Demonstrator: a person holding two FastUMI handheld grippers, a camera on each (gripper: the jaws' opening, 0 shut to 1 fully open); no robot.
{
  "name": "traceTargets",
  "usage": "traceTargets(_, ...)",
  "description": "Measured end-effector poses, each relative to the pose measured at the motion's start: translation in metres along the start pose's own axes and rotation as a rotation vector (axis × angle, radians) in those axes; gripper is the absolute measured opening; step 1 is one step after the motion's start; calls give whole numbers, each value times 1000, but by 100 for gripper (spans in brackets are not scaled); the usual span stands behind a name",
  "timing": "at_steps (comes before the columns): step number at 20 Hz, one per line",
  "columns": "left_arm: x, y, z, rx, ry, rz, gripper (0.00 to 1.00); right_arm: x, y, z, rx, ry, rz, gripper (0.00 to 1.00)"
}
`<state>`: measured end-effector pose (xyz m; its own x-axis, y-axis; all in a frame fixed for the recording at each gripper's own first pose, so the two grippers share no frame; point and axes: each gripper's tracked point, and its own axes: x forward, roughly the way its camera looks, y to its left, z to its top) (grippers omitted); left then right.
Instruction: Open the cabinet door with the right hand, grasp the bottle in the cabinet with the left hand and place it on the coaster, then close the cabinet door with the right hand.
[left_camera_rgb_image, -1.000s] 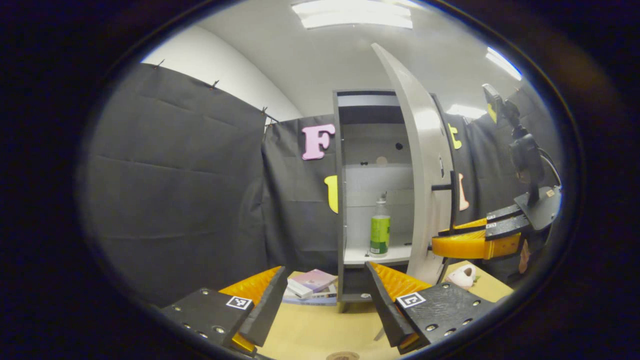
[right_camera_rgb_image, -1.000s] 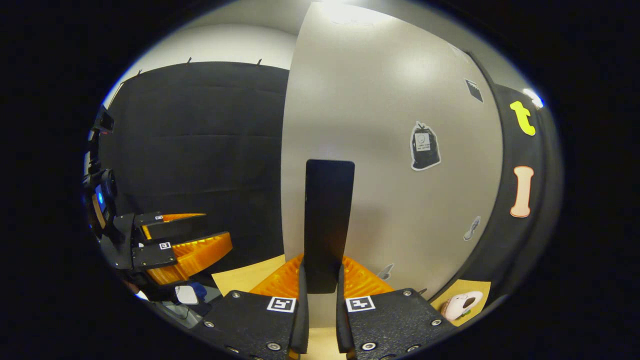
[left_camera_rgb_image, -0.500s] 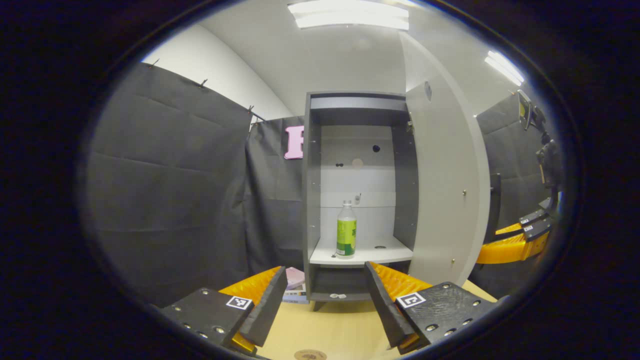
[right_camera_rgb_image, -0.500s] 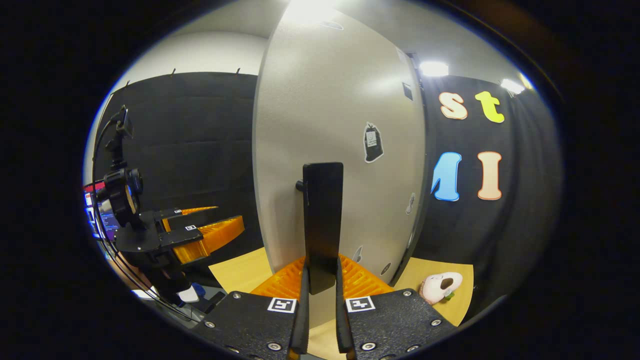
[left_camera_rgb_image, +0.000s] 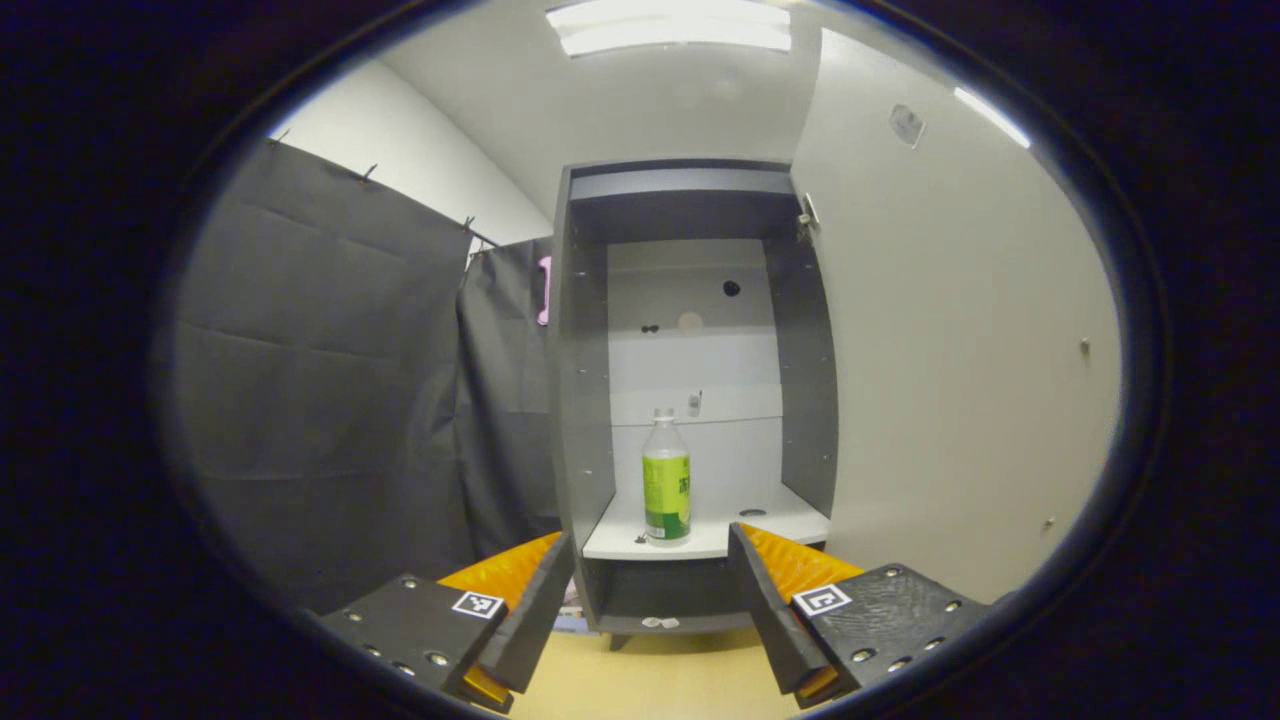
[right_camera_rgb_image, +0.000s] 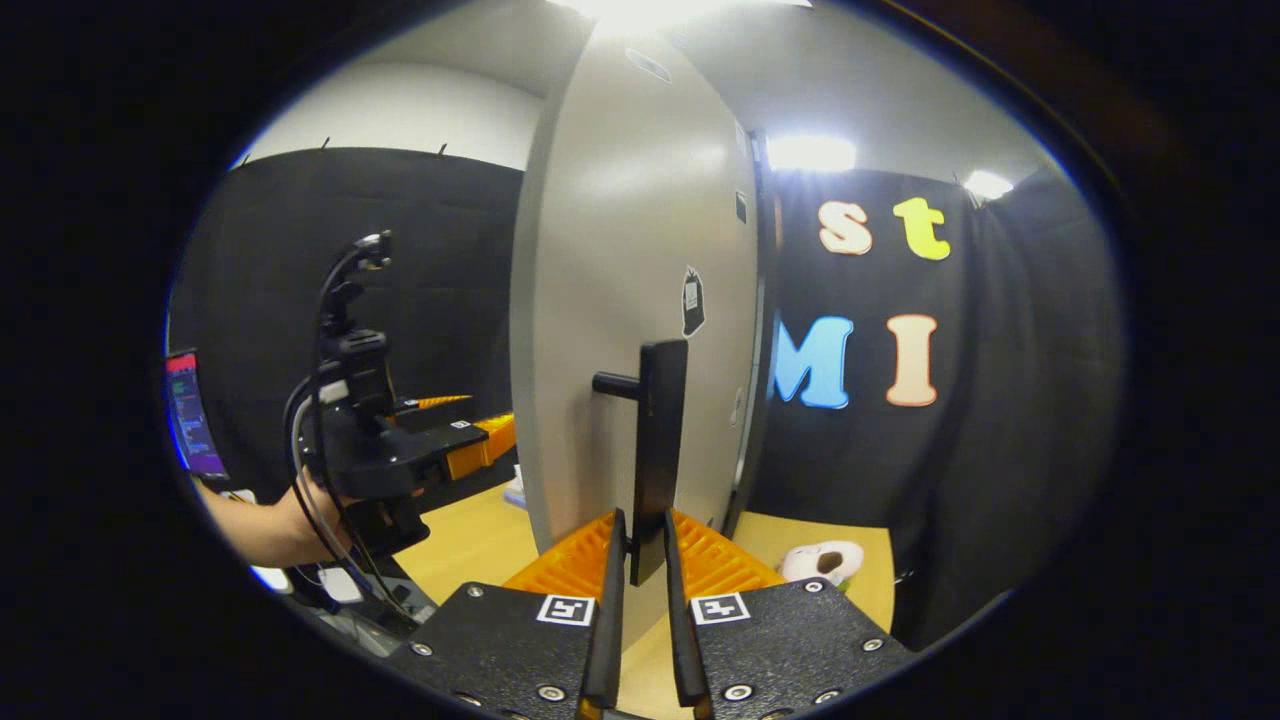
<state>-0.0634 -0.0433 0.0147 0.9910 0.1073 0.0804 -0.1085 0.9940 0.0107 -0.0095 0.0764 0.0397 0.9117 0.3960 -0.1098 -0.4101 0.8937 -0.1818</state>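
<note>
The grey cabinet (left_camera_rgb_image: 585, 400) stands open, and a clear bottle with a green label (left_camera_rgb_image: 666, 480) is upright on its white shelf (left_camera_rgb_image: 720, 535). My left gripper (left_camera_rgb_image: 650, 560) is open, a short way in front of the shelf, with the bottle showing between its fingers. The pale door (left_camera_rgb_image: 950, 350) is swung far out on the right. In the right gripper view, my right gripper (right_camera_rgb_image: 640, 540) is shut on the door's black vertical handle (right_camera_rgb_image: 660, 440). The left gripper (right_camera_rgb_image: 470, 440) and the hand holding it (right_camera_rgb_image: 270, 520) show beyond the door's edge.
The cabinet rests on a light wooden table (left_camera_rgb_image: 650, 685). A stack of books (left_camera_rgb_image: 570, 620) lies beside the cabinet's foot on the left. A plush toy (right_camera_rgb_image: 825, 560) sits on the table behind the open door. A lit screen (right_camera_rgb_image: 190, 415) is at the far left.
The door has swung much wider with my right gripper still on its handle. My left gripper has come closer to the cabinet and now faces the bottle squarely.
</note>
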Motion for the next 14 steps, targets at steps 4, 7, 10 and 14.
traceTargets(4, 74, -16, -10, 15, -1, -64, 89, -2, -17, -10, -13, 11, -119, 21)
traceTargets(7, 125, -24, -22, 21, 3, -104, 88, -10, -24, -9, 70, 21, -205, 21)
traceTargets(10, 167, -30, -34, 41, 2, -125, 89, -15, -31, -5, 90, 6, -279, 16)
traceTargets(14, 214, -37, -42, 40, 4, -155, 89, -21, -47, -8, 88, 1, -409, 36)
